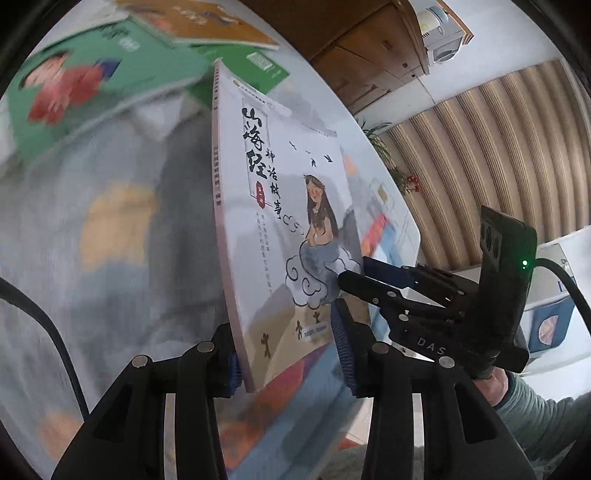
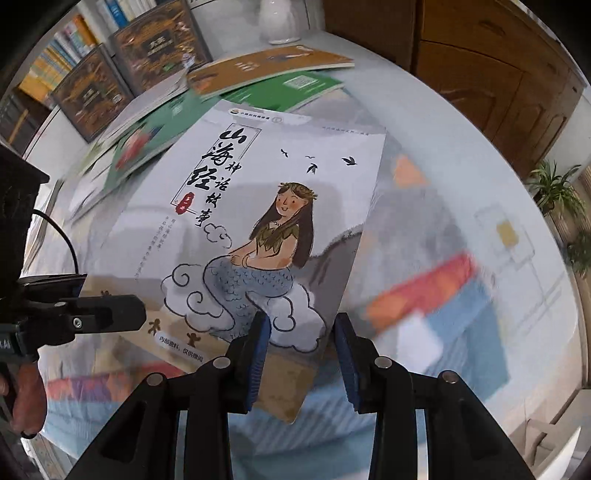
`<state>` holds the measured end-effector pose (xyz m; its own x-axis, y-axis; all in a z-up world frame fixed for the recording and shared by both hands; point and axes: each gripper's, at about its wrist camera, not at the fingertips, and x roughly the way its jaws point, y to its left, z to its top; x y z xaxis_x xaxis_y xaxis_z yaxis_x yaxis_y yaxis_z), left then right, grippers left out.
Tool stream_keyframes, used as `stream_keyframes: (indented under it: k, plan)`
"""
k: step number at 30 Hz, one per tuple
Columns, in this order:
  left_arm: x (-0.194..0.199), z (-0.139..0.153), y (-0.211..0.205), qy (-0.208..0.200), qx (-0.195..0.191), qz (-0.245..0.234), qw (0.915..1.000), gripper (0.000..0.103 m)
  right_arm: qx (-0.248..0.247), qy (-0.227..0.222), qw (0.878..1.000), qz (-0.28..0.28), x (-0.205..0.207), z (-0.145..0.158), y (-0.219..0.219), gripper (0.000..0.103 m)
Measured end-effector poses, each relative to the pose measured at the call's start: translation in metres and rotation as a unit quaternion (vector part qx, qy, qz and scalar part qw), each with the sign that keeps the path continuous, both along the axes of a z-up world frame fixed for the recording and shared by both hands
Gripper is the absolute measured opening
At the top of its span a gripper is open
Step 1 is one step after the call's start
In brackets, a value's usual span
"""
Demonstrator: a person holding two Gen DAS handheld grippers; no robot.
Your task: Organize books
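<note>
A white mermaid book point(image 1: 273, 221) point(image 2: 258, 206) is held up off the table, tilted. My left gripper point(image 1: 284, 354) straddles its lower spine edge with jaws wide apart, and the book rests against the left pad. My right gripper point(image 2: 301, 350) also has its jaws apart at the book's lower corner; in the left wrist view its fingers point(image 1: 369, 280) reach the cover's right edge. Green books point(image 1: 92, 85) point(image 2: 147, 140) and an orange-brown book point(image 2: 266, 66) lie scattered on the table behind.
The round table has a patterned cloth point(image 2: 443, 258). Two dark books point(image 2: 122, 74) stand against a bookshelf point(image 2: 66, 48) at the back left. A white jug point(image 2: 279, 22), a wooden cabinet point(image 2: 480, 74) and a potted plant point(image 2: 554, 192) stand beyond the table.
</note>
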<state>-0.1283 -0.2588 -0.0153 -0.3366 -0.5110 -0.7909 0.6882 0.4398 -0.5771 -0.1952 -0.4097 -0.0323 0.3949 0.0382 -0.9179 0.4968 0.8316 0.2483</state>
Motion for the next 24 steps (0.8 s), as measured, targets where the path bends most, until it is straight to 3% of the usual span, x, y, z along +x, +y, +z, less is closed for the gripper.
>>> stream_keyframes:
  k: [7,14,17,21,24]
  plan:
    - [-0.009,0.007,0.048,0.017,-0.022,0.011,0.9995,0.037,0.038,0.007,0.999,-0.008,-0.023,0.000,0.021,0.036]
    - [0.025,-0.014,0.029,0.017,-0.019,0.054,0.9982,0.037,0.006,0.000,1.000,-0.025,-0.009,0.004,0.014,0.036]
    - [0.028,-0.021,0.034,0.030,-0.016,0.054,0.9979,0.037,0.019,0.009,0.999,-0.037,0.004,0.000,0.007,0.039]
    - [0.021,-0.012,0.059,0.013,-0.024,0.068,0.9973,0.037,-0.061,0.013,0.998,0.021,0.012,0.022,0.041,0.040]
    - [0.019,-0.010,0.088,0.022,-0.028,0.094,0.9949,0.037,-0.078,0.006,0.995,0.062,0.018,0.032,0.077,0.043]
